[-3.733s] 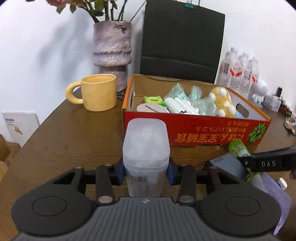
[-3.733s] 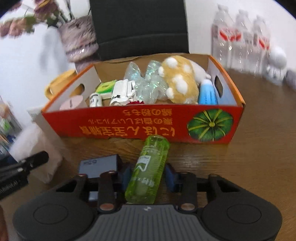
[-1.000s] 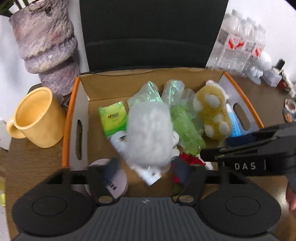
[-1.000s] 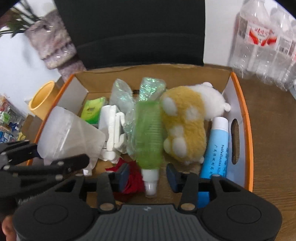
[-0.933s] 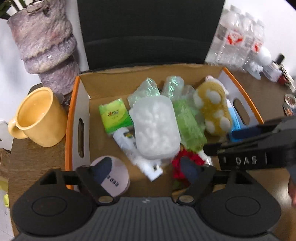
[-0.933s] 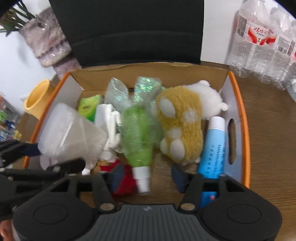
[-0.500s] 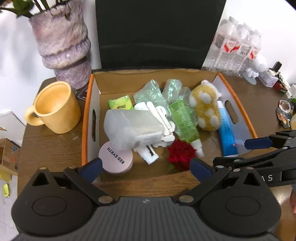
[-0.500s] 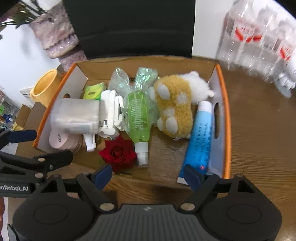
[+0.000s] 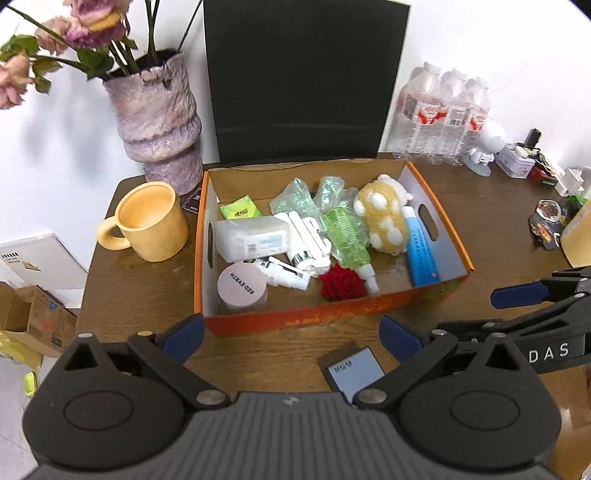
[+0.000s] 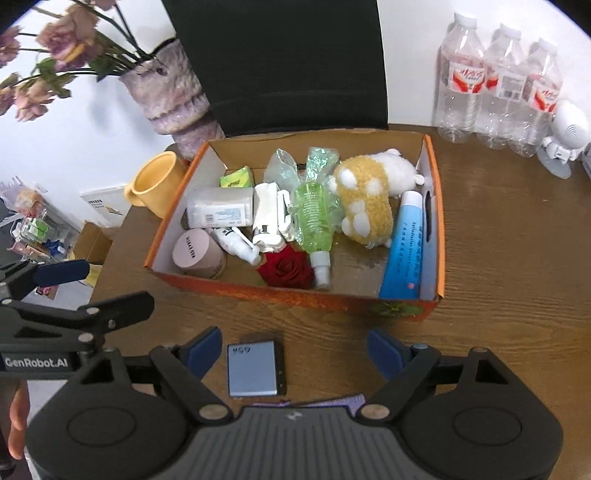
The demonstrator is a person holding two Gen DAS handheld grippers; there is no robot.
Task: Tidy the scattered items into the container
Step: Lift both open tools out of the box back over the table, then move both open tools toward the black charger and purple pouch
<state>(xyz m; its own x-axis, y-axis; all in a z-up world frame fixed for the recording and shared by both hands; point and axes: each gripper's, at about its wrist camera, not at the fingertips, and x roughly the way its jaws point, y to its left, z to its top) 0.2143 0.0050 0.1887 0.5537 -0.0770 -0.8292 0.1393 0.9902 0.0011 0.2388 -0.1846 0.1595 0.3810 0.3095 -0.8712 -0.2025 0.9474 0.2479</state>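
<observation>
Both the left gripper point(image 9: 290, 334) and the right gripper point(image 10: 294, 349) hang spread wide and empty above the brown wooden table point(image 10: 498, 258). The orange cardboard box point(image 9: 332, 317) holds a clear plastic cotton-swab tub point(image 9: 255, 240), a green spray bottle point(image 10: 314, 225), a yellow plush toy point(image 10: 365, 206), a blue tube point(image 10: 404, 254) and a red rose point(image 10: 286, 271). A flat grey-blue device point(image 10: 253, 368) lies on the table outside the box, near its front wall.

We saw a white wall point(image 9: 480, 37) behind a dark wooden table point(image 9: 498, 229). A black chair back point(image 9: 306, 81) stood against the table's far edge. At the wall sat a mottled purple vase point(image 9: 159, 118) of wilted pink flowers point(image 9: 88, 26) and 3 water bottles point(image 10: 502, 81). Cardboard boxes point(image 9: 33, 321) lay on the pale floor to the left. The light was even and bright.
</observation>
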